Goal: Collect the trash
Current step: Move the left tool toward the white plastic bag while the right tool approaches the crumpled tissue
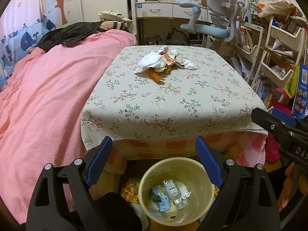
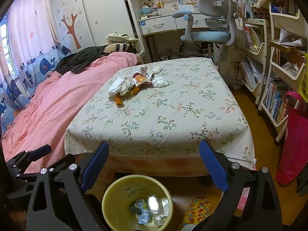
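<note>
Left wrist view: left gripper [image 1: 154, 159] wide open, blue-padded fingers [image 1: 101, 157] spread, nothing held. It hangs over the round pale-yellow plastic bin [image 1: 194, 165] on the floor, just in front of the near edge of the table with the floral off-white cloth [image 1: 163, 104]. Bin already holds a small clear plastic bottle [image 1: 172, 187], printed wrappers and a crumpled tissue. Remaining trash is a heap of white tissues and orange-red snack wrappers [image 1: 159, 61] on the far half of the tabletop, straight ahead and slightly right of this gripper's centreline. An orange tube-shaped wrapper [image 1: 155, 76] sticks out of the heap toward the camera, long axis running near-left to far-right... roughly toward us. A separate white tissue wad [image 1: 189, 64] sits just right of the heap. Right gripper's black body enters at the right edge.

Right wrist view: right gripper [image 2: 154, 163] also fully open and empty, same stand-off: above the bin [image 2: 115, 198], short of the table edge. From here the heap [image 2: 130, 85] lies ahead and left of centre; white tissue wad [image 2: 159, 81] touching its right side, another small tissue [image 2: 156, 69] behind it, apart.

Judgement: both grippers well short of the heap; reach is forward across the table. Left looks better lined up for the orange tube end, right for the loose tissue wads.
</note>
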`<state>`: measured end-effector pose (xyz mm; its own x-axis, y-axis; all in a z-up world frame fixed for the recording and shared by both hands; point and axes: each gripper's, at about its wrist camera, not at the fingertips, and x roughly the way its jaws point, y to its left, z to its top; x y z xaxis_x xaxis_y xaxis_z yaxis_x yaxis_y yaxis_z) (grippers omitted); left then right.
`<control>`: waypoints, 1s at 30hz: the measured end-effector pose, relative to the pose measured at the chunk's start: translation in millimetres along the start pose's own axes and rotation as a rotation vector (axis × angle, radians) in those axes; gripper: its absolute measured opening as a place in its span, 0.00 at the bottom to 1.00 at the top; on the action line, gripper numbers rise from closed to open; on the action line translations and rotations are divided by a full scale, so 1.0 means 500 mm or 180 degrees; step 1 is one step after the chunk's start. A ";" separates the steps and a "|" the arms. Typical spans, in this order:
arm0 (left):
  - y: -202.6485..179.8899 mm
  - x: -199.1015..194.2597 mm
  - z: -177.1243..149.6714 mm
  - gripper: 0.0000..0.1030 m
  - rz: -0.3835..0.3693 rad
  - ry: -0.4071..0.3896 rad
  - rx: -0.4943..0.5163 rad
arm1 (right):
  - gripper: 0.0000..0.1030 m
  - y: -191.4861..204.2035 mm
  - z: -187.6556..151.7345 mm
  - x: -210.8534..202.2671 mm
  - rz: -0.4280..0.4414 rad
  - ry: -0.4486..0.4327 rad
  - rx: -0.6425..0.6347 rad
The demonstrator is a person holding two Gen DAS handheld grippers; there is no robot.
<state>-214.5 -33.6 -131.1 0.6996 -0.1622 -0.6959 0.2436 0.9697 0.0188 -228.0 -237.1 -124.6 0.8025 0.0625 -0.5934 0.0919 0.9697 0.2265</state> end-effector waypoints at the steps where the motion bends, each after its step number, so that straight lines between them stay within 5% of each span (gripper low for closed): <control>1: 0.002 0.001 0.001 0.82 0.0005 -0.0002 -0.0016 | 0.88 0.001 0.000 0.000 0.0000 0.0001 -0.0001; 20: 0.037 0.007 0.020 0.84 -0.0045 -0.0021 -0.0371 | 0.89 0.010 0.003 0.007 0.0026 0.0013 -0.0049; 30: 0.062 0.055 0.152 0.87 0.0021 -0.0222 -0.0376 | 0.91 0.029 0.154 0.034 0.0047 -0.0243 -0.0466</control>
<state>-136.6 -22.2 -95.1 0.7470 -0.1640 -0.6443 0.1608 0.9849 -0.0643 -167.4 -240.2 -71.9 0.8460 0.0642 -0.5292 -0.0026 0.9932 0.1164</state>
